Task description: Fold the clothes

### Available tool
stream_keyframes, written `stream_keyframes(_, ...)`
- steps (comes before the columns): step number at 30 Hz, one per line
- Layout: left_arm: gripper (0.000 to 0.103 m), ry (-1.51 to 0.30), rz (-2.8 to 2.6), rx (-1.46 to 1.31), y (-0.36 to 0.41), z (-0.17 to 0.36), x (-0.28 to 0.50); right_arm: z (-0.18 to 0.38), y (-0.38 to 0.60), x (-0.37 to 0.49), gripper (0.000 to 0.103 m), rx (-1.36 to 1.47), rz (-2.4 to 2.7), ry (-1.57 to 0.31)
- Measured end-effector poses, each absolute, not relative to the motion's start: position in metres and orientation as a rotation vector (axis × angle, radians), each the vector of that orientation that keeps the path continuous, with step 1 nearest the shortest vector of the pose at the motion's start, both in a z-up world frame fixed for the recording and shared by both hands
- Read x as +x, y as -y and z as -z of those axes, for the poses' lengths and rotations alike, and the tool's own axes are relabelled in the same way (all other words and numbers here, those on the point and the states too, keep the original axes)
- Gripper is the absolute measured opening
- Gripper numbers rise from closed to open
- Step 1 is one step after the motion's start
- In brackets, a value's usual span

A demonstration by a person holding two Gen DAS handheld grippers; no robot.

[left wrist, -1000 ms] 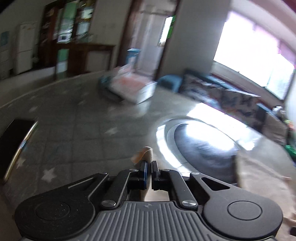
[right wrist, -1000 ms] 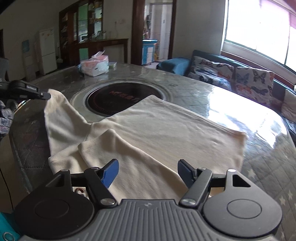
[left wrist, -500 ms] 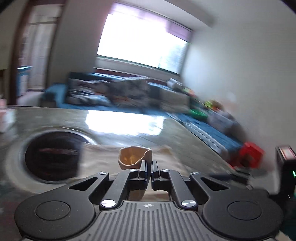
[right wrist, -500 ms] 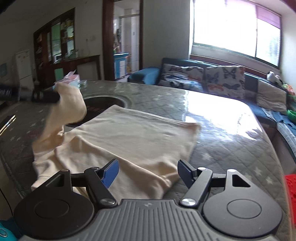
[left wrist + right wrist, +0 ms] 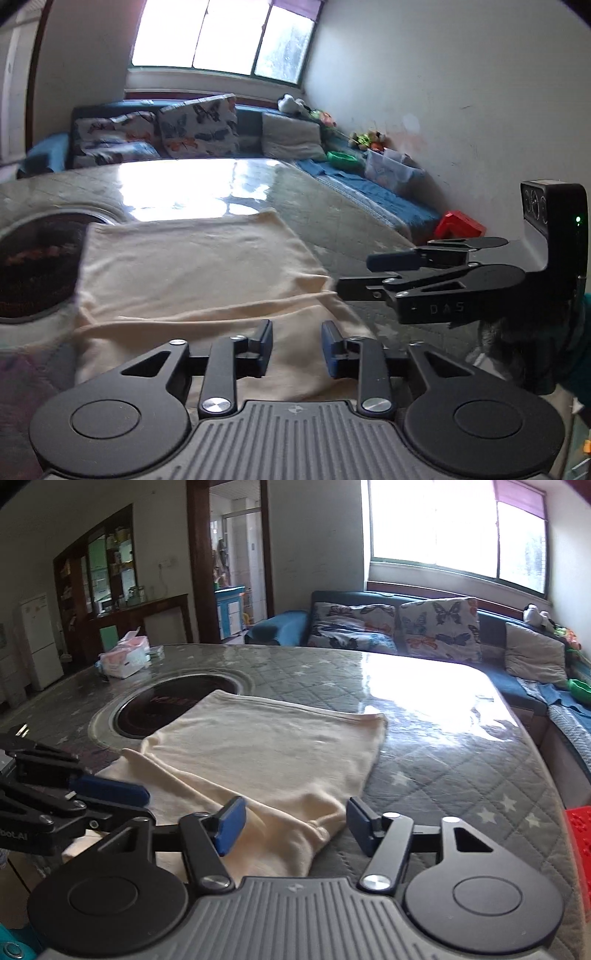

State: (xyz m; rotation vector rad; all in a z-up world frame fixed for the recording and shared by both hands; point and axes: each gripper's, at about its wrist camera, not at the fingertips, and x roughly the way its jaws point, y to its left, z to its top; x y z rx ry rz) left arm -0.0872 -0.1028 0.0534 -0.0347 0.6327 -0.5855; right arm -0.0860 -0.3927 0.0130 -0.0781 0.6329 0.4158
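A cream garment (image 5: 192,273) lies partly folded on the quilted grey table (image 5: 461,760); it also shows in the right wrist view (image 5: 266,753), with a folded flap along its near edge. My left gripper (image 5: 297,349) is open and empty just above the garment's near edge. My right gripper (image 5: 295,825) is open and empty over the garment's near right corner. Each gripper shows in the other's view: the right one (image 5: 354,275) at the garment's right edge, the left one (image 5: 110,797) at its left.
A round dark cooktop (image 5: 173,705) is set into the table, partly under the garment. A tissue box (image 5: 123,659) stands at the far left. A sofa with butterfly cushions (image 5: 399,631) runs behind the table. A red stool (image 5: 460,225) stands by the wall.
My left gripper carried the garment's corner across to the right, laid it down and opened. The garment now lies folded over itself. My right gripper stayed open.
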Motion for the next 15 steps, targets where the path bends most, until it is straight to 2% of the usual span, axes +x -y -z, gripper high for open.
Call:
stream_keyframes(4,0.03,-0.632,0.474,-0.039,0.07,-0.051,-0.074,-0.009,0.38,-0.081,0.052,-0.087,-0.458,-0.656)
stream_keyframes(10,0.03,-0.657,0.307,-0.058,0.026,-0.037,-0.054,0.011,0.362,-0.072,0.036,-0.107,-0.484,-0.729)
stream_keyframes(15,0.03,-0.696,0.268,-0.096,0.01,-0.025,-0.043,0.02,0.359,-0.07,0.028,-0.122,-0.478,-0.762)
